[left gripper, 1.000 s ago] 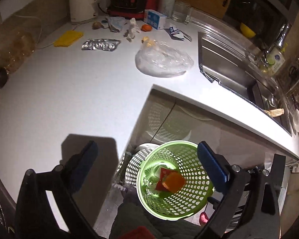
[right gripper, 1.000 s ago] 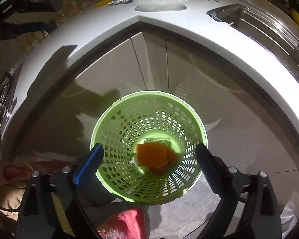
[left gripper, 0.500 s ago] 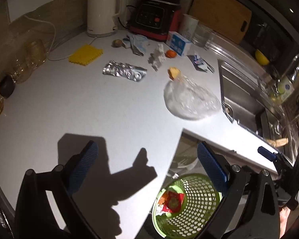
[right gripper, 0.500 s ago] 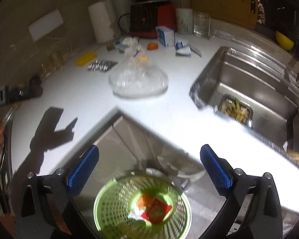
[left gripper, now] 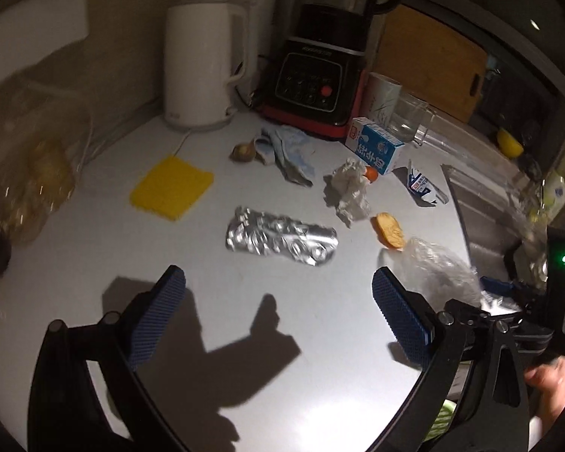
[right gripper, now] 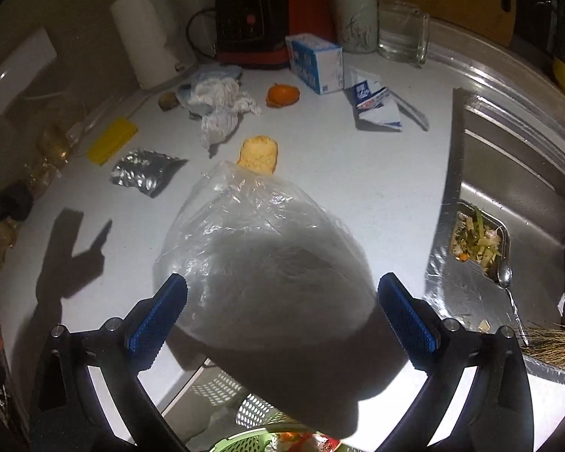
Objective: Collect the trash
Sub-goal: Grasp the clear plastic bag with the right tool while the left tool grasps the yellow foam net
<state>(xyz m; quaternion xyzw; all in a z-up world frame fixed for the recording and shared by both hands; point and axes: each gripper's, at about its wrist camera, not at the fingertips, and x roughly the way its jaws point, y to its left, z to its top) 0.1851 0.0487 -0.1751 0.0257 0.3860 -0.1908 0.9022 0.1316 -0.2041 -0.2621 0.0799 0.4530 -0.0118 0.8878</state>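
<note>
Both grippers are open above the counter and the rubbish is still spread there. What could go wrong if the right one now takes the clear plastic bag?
The crumpled clear plastic bag lies near the white counter's edge; the open right gripper might push it off beside the green perforated basket. The bag partly covers the yellow bread slice, which could be dragged along. Thin film may slip from the pads.

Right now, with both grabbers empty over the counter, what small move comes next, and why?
Probably lower the right gripper onto the clear bag. Its fingers stand wide open and empty, the bag lies straight ahead between them, and the green bin sits just below the counter edge.
</note>
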